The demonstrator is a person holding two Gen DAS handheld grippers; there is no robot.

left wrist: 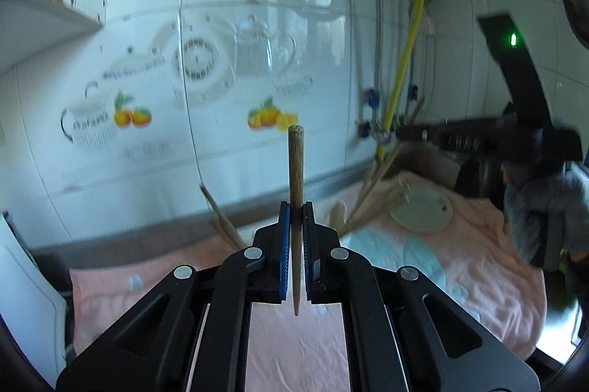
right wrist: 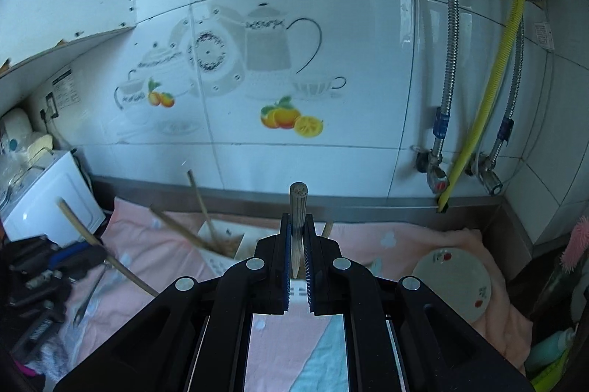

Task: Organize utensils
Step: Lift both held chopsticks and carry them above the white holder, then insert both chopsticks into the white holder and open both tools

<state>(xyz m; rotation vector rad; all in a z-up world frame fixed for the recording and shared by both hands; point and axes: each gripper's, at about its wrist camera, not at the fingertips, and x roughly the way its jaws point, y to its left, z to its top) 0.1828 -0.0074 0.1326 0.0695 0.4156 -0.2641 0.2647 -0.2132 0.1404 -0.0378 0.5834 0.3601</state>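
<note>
- Left gripper [left wrist: 296, 207] clamps one wooden chopstick [left wrist: 295, 167], pointing to 12 o'clock.
- Right gripper [right wrist: 298, 220] pinches another chopstick [right wrist: 298, 207]; white holder [right wrist: 221, 250] at 9 o'clock.

The left gripper [left wrist: 295, 207] and right gripper [right wrist: 298, 220] were identical: matte black linkage arms, four round silver pivot pins each, and blue serrated pads [left wrist: 283, 244] lining the inner finger faces. No cables showed.

Left tongs [left wrist: 295, 213] and right tongs [right wrist: 298, 222] each clamp 1 upright chopstick
</note>
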